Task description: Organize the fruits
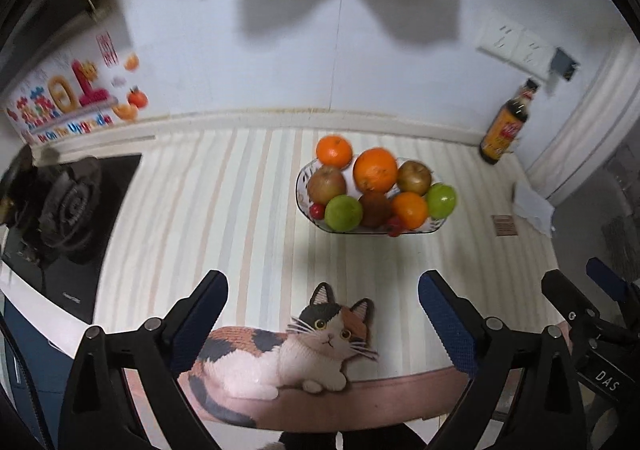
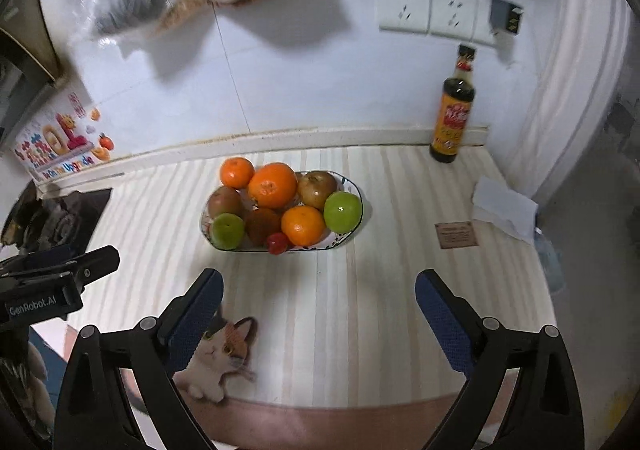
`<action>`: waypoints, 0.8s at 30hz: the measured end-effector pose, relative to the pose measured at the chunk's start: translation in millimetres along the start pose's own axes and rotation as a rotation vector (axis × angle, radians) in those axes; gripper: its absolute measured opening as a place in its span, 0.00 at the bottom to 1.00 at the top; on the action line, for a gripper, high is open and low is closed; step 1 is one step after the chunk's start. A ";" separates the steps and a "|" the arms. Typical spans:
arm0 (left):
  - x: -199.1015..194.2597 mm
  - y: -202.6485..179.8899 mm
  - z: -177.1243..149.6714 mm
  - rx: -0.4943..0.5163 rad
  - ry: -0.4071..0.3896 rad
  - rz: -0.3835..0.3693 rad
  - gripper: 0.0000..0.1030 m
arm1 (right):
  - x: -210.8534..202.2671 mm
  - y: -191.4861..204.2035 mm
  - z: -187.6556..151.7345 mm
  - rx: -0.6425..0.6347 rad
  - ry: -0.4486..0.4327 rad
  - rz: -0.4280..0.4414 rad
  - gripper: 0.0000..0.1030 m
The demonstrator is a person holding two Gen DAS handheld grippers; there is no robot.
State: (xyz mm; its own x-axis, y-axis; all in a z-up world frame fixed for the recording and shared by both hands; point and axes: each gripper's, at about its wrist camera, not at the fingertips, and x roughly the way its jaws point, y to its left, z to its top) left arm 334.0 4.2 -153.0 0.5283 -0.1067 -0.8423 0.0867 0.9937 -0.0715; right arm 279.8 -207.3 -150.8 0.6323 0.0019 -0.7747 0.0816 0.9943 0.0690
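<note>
At nine o'clock in the left wrist view a black gas hob (image 1: pixel 68 218) sits set into the striped worktop (image 1: pixel 224 218), and the left hand-held gripper (image 1: pixel 322 314) hangs above a cat-pattern mat (image 1: pixel 288 350) with its jaws spread wide and nothing between them. Toward one o'clock from it stands the fruit bowl (image 1: pixel 372 194), heaped with oranges, apples and green fruit, and a dark sauce bottle (image 1: pixel 506 126) stands against the wall at two o'clock. The right hand-held gripper (image 2: pixel 320 310) is likewise spread and empty, the bowl at eleven o'clock from it.

Oval dish (image 2: pixel 352 186) on striped counter — heaped with oranges (image 2: pixel 273 185), green apples (image 2: pixel 342 212), brownish apples (image 2: pixel 317 184), small red fruits (image 2: pixel 277 243).
</note>
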 end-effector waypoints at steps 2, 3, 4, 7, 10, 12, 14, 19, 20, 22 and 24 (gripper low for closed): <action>-25.1 -1.5 -7.5 0.012 -0.046 0.011 0.95 | -23.3 1.9 -2.8 -0.004 -0.018 -0.003 0.96; -36.0 -2.1 -11.1 0.012 -0.065 0.015 0.95 | -38.7 2.3 -6.0 -0.005 -0.030 -0.008 0.96; -46.0 -3.2 -15.1 0.010 -0.081 0.020 0.95 | -48.5 2.1 -8.0 -0.005 -0.038 -0.008 0.96; -70.8 -5.7 -27.2 0.001 -0.107 0.017 0.95 | -80.3 2.2 -14.9 -0.013 -0.060 -0.002 0.96; -92.9 -10.9 -41.0 -0.004 -0.133 0.015 0.95 | -111.4 2.9 -23.3 -0.024 -0.082 0.013 0.96; -101.7 -16.0 -48.1 -0.002 -0.144 0.017 0.95 | -126.0 3.0 -27.7 -0.038 -0.097 0.013 0.97; -113.1 -23.1 -57.5 0.000 -0.158 0.022 0.95 | -140.2 1.1 -33.0 -0.043 -0.110 0.032 0.97; -135.1 -34.7 -75.7 -0.014 -0.202 0.037 0.95 | -165.2 -3.5 -44.8 -0.068 -0.138 0.053 0.97; -139.1 -37.2 -78.8 -0.019 -0.210 0.045 0.95 | -170.9 -6.3 -47.8 -0.070 -0.147 0.062 0.97; -145.0 -40.6 -84.8 -0.030 -0.214 0.048 0.95 | -177.6 -9.6 -51.2 -0.079 -0.153 0.057 0.97; -150.4 -44.1 -90.7 -0.035 -0.221 0.054 0.95 | -185.0 -15.1 -56.0 -0.082 -0.156 0.069 0.97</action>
State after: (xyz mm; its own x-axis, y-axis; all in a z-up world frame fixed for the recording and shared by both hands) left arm 174.1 -20.3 -71.7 0.7040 -0.0545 -0.7081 0.0257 0.9984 -0.0513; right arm 118.5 -216.7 -43.7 0.7469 0.0603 -0.6622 -0.0251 0.9977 0.0625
